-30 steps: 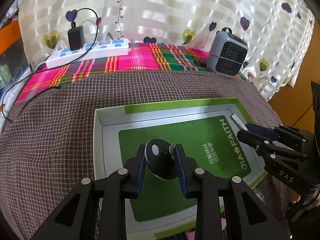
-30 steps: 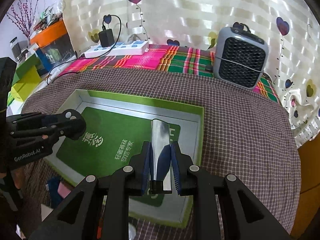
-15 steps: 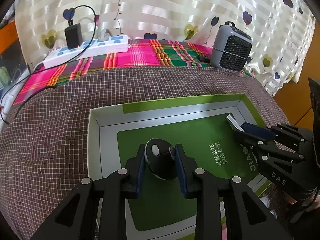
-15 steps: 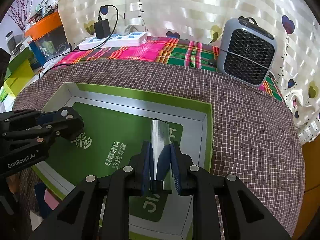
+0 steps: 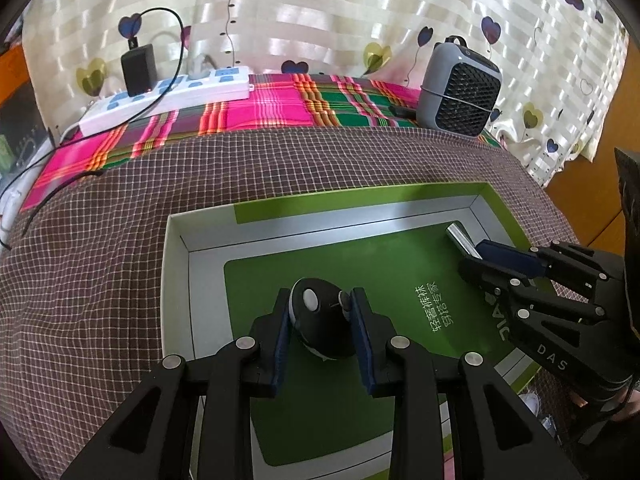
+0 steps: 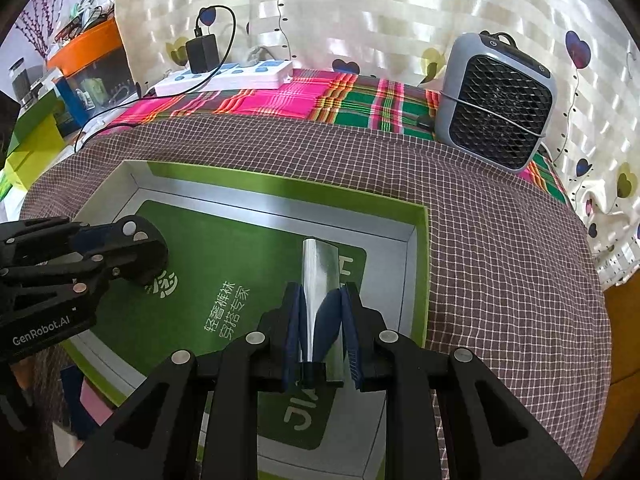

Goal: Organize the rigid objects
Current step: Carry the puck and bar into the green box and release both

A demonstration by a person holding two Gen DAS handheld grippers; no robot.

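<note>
Over the green box point(image 5: 176, 280), left tool point(image 5: 320, 320) grips a black disc point(image 5: 320, 322), right tool point(image 6: 320, 320) a shiny bar point(image 6: 320, 276)

Green box point(image 5: 400, 216) with white-grey walls sits on a brown checked cloth point(image 5: 100, 260); behind it, a pink-and-green plaid cloth point(image 5: 280, 108), a grey heater point(image 5: 460, 88) and a cream striped curtain point(image 5: 360, 8) with hearts.

Open checked cloth point(image 6: 500, 264) right of the green box point(image 6: 420, 240); far edge blocked by heater point(image 6: 496, 104) and power strip point(image 6: 228, 76).
</note>
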